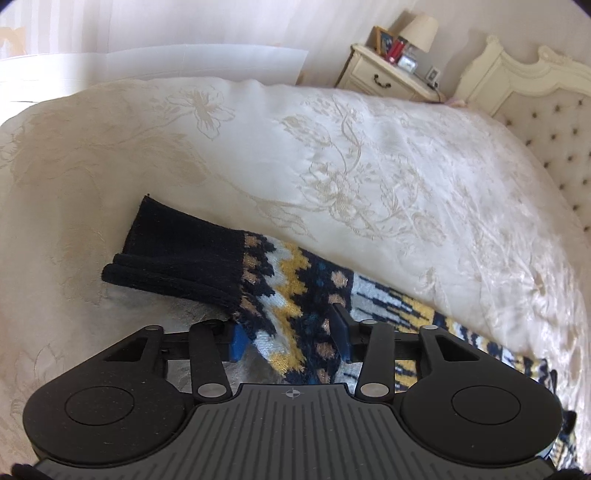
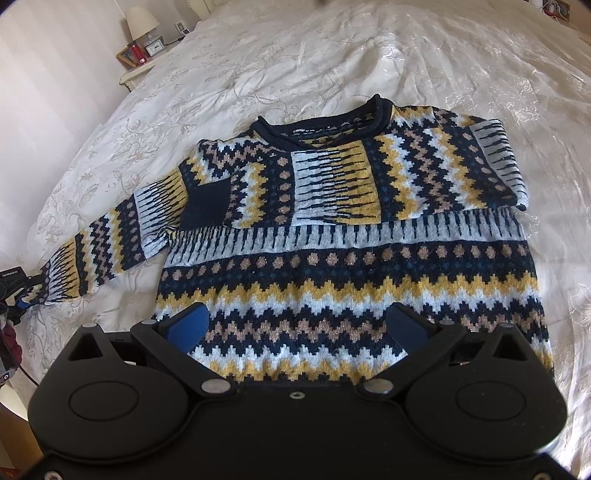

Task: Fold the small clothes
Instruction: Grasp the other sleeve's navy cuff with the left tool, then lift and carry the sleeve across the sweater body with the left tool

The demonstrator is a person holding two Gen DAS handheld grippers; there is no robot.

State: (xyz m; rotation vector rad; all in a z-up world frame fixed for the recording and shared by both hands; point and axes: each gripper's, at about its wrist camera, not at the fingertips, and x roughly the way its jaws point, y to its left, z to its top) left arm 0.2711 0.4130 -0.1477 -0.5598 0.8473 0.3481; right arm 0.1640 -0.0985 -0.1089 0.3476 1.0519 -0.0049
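Observation:
A knitted sweater (image 2: 351,266) with navy, yellow, white and tan zigzag bands lies flat on the bed, its neck at the far side. One sleeve is folded across the chest. The other sleeve (image 1: 288,280) stretches out to the left and ends in a dark navy cuff (image 1: 177,251). My left gripper (image 1: 288,334) straddles that sleeve just behind the cuff, with bunched fabric pressed between its blue pads. In the right wrist view, the left gripper (image 2: 14,291) shows at the left edge by the sleeve end. My right gripper (image 2: 299,325) hovers open over the sweater's lower body, holding nothing.
The cream floral bedspread (image 1: 332,147) covers the whole bed. A tufted headboard (image 1: 535,96) stands at the right. Beside it is a nightstand (image 1: 380,77) with a lamp (image 1: 419,31), frames and a small clock. White curtains hang beyond the bed's far edge.

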